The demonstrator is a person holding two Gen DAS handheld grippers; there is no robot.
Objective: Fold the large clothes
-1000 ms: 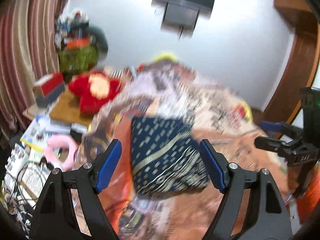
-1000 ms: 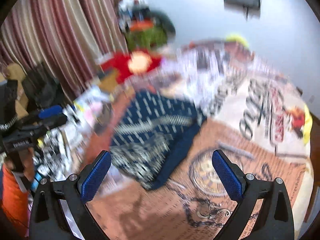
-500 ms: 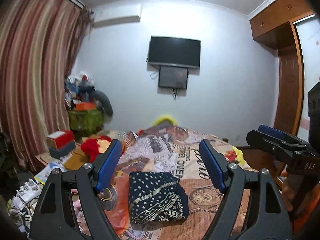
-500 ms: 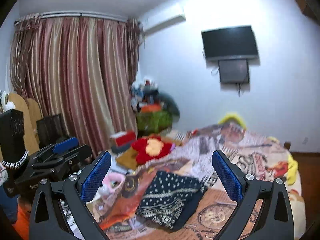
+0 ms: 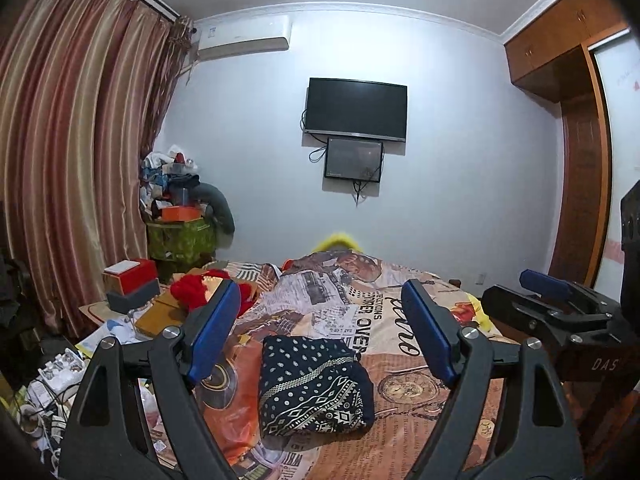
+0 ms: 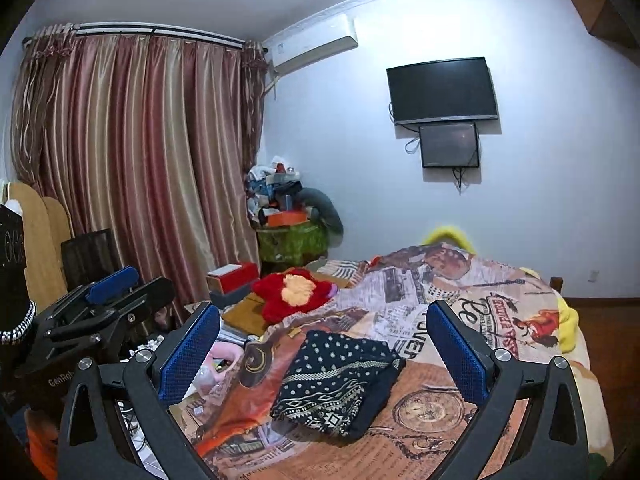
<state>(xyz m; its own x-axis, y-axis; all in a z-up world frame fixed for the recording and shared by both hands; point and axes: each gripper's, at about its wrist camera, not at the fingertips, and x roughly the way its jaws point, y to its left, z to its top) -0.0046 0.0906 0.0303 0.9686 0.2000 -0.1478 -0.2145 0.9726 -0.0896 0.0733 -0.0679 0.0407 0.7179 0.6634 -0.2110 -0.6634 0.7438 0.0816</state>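
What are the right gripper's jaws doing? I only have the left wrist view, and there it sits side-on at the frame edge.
Observer: In the right wrist view the right gripper stands wide open, with nothing between its pads. The folded dark patterned garment lies on the bedspread beyond it.
Operator: The red plush is partly hidden for me. What does it look like?
Observer: It shows whole there, with a pale yellow patch in its middle.
Operator: Anything left of the curtain?
Observer: Two round-topped wooden boards stand there.
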